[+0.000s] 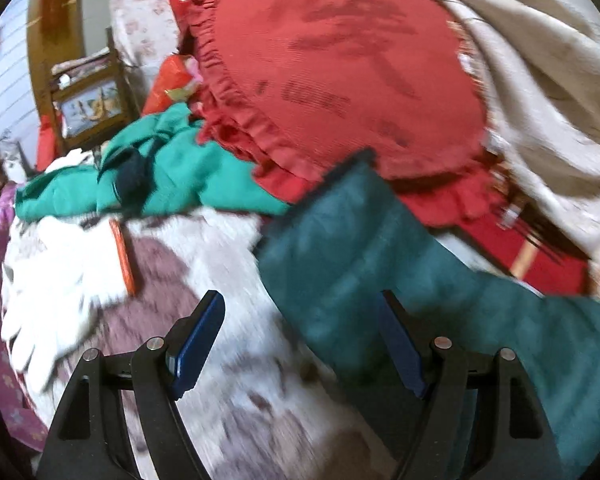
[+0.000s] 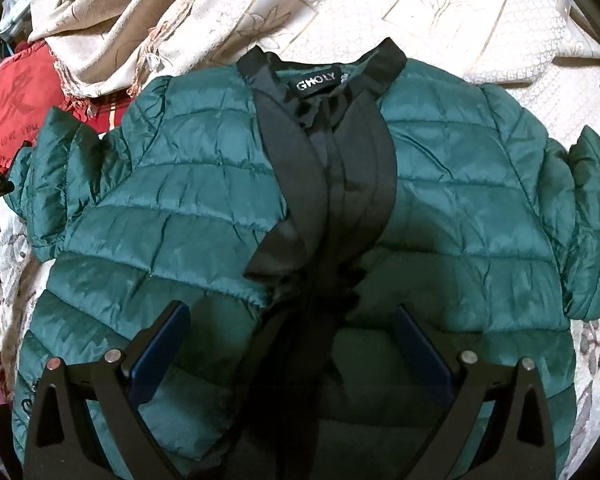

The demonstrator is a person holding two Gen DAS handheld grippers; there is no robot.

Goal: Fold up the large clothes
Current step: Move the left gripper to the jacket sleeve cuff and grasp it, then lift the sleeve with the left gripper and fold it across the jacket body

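Note:
A dark green quilted jacket (image 2: 188, 208) with a black front band and collar (image 2: 332, 80) lies front-up and spread flat on the bed. My right gripper (image 2: 292, 312) is open, hovering over the jacket's lower front, holding nothing. In the left wrist view one green sleeve (image 1: 340, 248) stretches out over the bedspread. My left gripper (image 1: 300, 304) is open, and its right finger (image 1: 400, 344) is over the sleeve while the left finger is over the bedspread. The view is motion-blurred.
A red frilled cushion (image 1: 340, 72) lies just beyond the sleeve, with bright green clothing (image 1: 172, 176), a white garment (image 1: 60, 280) and an orange object (image 1: 122, 254) to the left. A cream blanket (image 2: 180, 20) is bunched behind the jacket. A wooden chair (image 1: 88, 100) stands beyond the bed.

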